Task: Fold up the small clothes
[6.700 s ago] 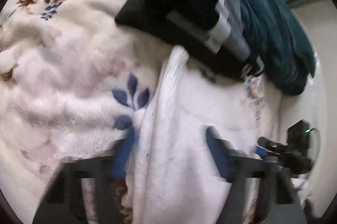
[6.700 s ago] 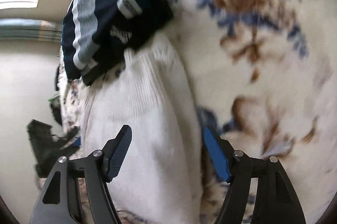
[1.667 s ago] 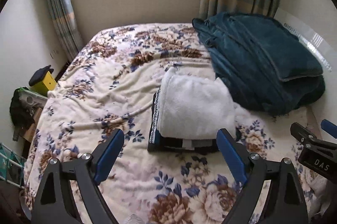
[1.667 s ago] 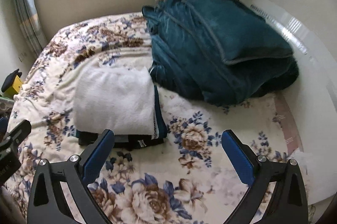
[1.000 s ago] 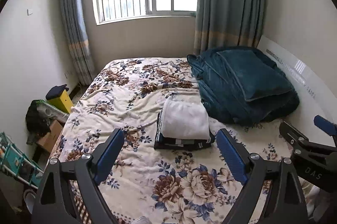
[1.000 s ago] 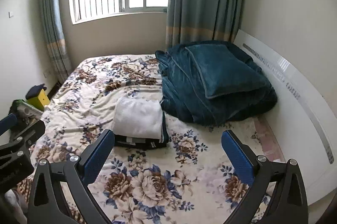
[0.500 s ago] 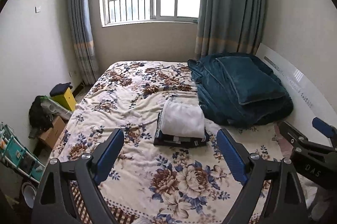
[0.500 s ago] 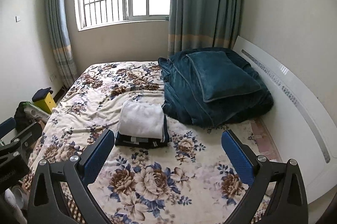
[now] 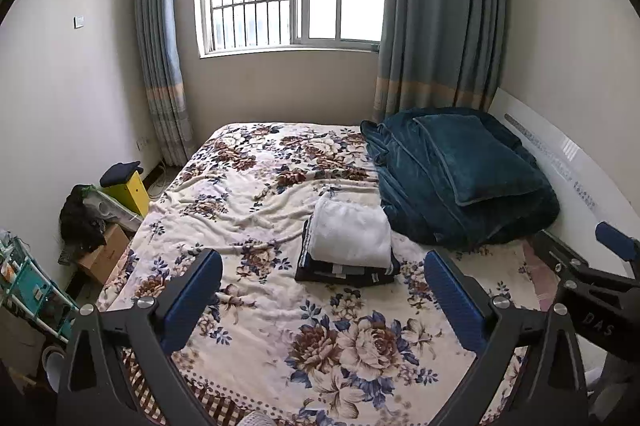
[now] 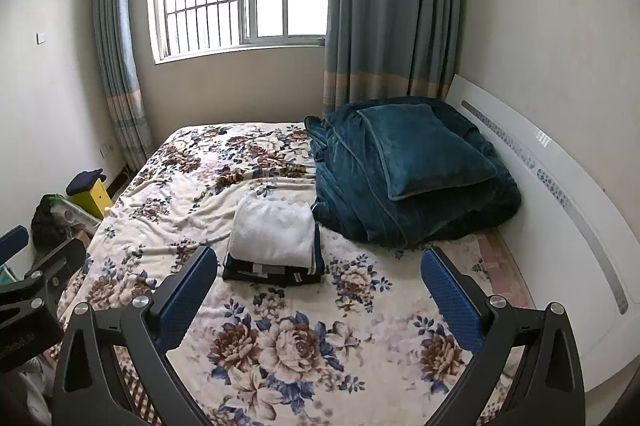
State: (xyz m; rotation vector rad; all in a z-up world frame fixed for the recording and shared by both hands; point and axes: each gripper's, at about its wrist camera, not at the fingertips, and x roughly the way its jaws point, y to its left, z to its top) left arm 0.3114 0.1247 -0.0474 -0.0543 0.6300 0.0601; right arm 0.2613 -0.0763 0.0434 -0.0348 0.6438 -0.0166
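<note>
Stack of folded clothes (image 9: 347, 246) ahead, well apart | left gripper (image 9: 322, 294) opening, empty | right gripper (image 10: 319, 290) wide, empty | neither nearer

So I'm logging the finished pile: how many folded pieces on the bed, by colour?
White folded garment: 1, on top
Dark folded garments: at least 2 layers beneath; exact count cannot be told
Total: at least 3 in one stack
</note>
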